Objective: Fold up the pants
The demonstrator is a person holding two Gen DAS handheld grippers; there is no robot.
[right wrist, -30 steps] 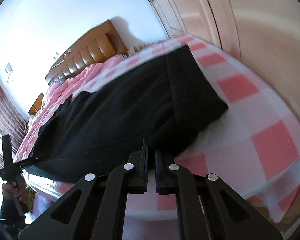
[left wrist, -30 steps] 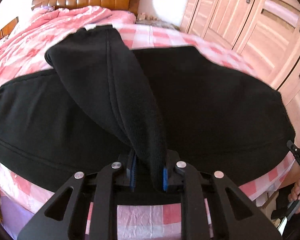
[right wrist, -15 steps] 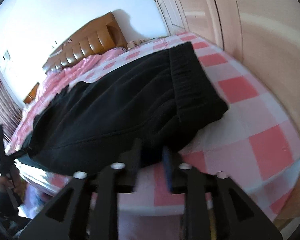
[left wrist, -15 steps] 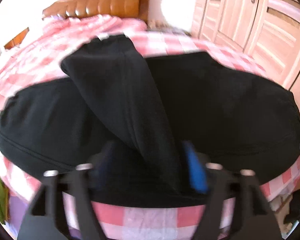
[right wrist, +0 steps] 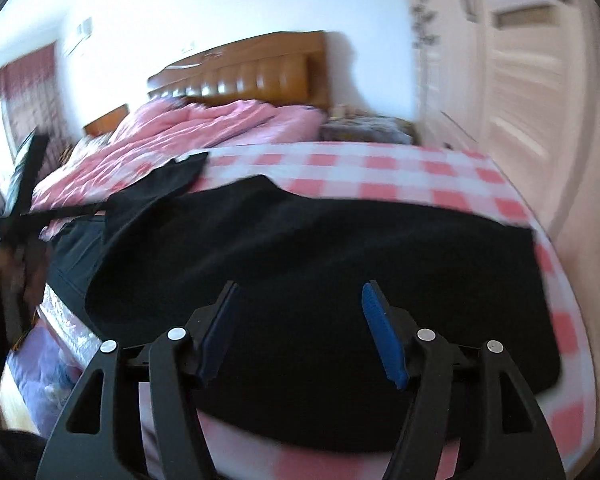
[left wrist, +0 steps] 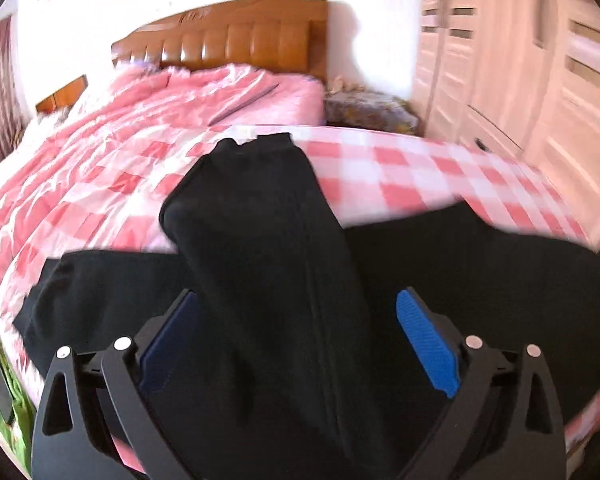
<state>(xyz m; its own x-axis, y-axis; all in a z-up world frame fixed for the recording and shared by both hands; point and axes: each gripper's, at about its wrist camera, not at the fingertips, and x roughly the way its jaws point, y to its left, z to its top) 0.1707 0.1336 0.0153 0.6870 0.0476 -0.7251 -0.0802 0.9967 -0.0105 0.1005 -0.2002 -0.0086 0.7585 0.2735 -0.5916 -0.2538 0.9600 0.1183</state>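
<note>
Your left gripper (left wrist: 296, 344) and right gripper (right wrist: 298, 330) are both opening, empty, over the black pants (right wrist: 300, 248), so next grip an edge for another fold

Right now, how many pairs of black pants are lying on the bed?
1. The black pants lie across the near end of the checked bed, one leg folded over and pointing toward the headboard. Nothing shows whether other garments lie under the pink quilt.

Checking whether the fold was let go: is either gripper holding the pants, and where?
Nothing is held. Both sets of jaws are opening, pads clear of the black pants, which lie on the bed.
</note>
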